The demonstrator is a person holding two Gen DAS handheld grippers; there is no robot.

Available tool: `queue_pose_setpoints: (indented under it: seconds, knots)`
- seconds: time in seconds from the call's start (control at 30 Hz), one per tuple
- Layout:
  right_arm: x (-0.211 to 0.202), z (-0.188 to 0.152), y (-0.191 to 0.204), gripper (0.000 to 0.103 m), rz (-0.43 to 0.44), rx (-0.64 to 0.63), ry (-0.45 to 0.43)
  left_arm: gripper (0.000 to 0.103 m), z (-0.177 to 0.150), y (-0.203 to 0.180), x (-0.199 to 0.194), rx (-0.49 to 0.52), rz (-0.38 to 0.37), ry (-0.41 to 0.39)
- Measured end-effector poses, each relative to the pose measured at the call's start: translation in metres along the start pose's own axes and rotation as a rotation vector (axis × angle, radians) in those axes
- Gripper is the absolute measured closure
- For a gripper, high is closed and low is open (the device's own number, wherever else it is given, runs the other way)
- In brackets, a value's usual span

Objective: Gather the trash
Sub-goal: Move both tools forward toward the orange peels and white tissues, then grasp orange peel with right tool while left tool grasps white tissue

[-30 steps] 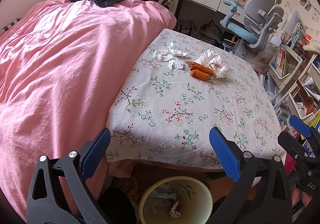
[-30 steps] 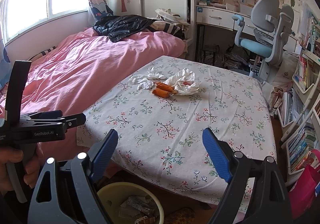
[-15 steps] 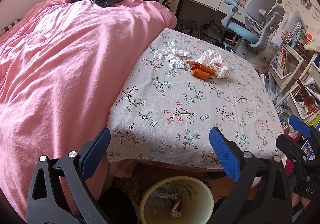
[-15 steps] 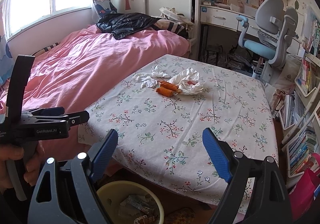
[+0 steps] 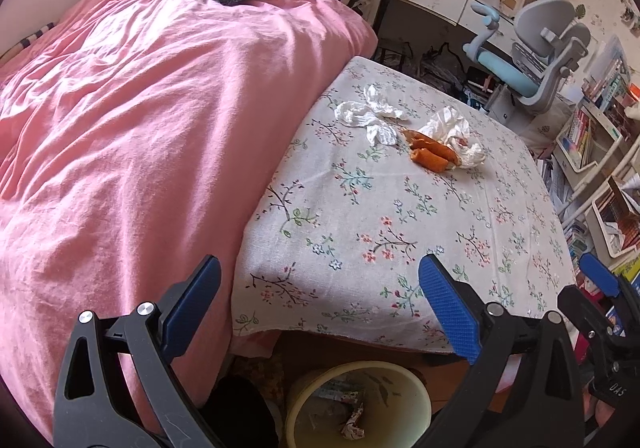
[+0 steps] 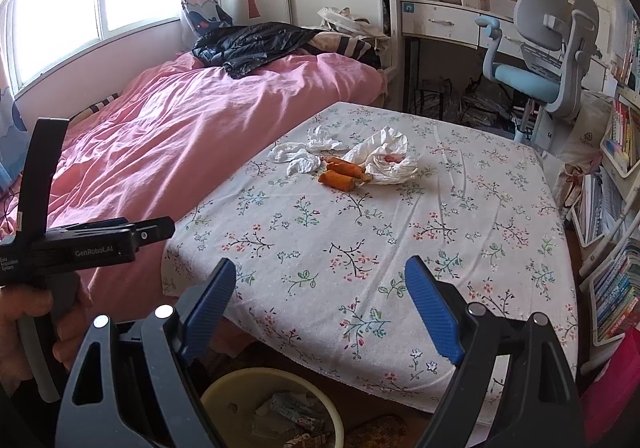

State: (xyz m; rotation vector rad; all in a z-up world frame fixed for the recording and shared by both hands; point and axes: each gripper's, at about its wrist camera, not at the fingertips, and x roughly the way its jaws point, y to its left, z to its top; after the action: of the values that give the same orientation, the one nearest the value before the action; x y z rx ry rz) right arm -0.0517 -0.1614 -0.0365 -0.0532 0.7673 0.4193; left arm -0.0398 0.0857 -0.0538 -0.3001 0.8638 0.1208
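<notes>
You're holding both black, blue-padded grippers — left gripper [image 5: 320, 312] and right gripper [image 6: 320, 308] — wide and empty over the near table edge; crumpled white tissues [image 6: 308, 152] and orange peel pieces [image 6: 340, 174] are lying far across the floral tablecloth [image 6: 360, 248].

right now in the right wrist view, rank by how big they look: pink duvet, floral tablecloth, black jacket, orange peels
1-2. pink duvet and floral tablecloth: look alike in area, and the cloth lies nearer, so unranked
3. black jacket
4. orange peels
</notes>
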Motion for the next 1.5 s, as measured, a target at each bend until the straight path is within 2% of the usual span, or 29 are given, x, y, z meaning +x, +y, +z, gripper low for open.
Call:
queue_pose_setpoints:
  seconds: [0.13, 0.2, 0.37, 0.5, 0.7, 0.93, 1.13, 1.23, 1.37, 1.5]
  knots:
    - [0.020, 0.004, -0.002, 0.021, 0.040, 0.040, 0.025, 0.008, 0.010, 0.011, 0.003, -0.036, 0.029, -0.007]
    - [0.027, 0.005, -0.001, 0.024, 0.062, 0.055, 0.040, 0.008, 0.014, 0.012, 0.006, -0.031, 0.036, -0.007]
    - [0.044, 0.014, 0.006, 0.032, 0.074, 0.023, 0.065, 0.008, 0.025, 0.008, 0.018, 0.006, 0.064, 0.001]
    - [0.060, 0.030, 0.003, 0.033, 0.091, 0.023, 0.055, 0.008, 0.035, 0.002, 0.028, 0.042, 0.079, 0.002]
    - [0.096, 0.059, -0.009, 0.037, 0.180, 0.071, 0.019, 0.008, 0.051, -0.005, 0.046, 0.092, 0.093, 0.008]
    - [0.144, 0.071, -0.017, 0.038, 0.205, 0.051, 0.077, 0.008, 0.080, -0.009, 0.075, 0.135, 0.078, 0.021]
    - [0.167, 0.073, -0.025, 0.038, 0.187, -0.007, 0.146, 0.008, 0.108, -0.028, 0.108, 0.206, 0.056, 0.019]
    - [0.176, 0.072, -0.024, 0.038, 0.171, -0.060, 0.176, 0.008, 0.122, -0.037, 0.132, 0.238, 0.072, 0.020]
    - [0.177, 0.071, -0.022, 0.051, 0.161, -0.118, 0.192, 0.008, 0.140, -0.047, 0.167, 0.253, 0.090, 0.027]
    - [0.176, 0.070, -0.022, 0.057, 0.153, -0.146, 0.188, 0.008, 0.151, -0.064, 0.188, 0.302, 0.082, 0.015]
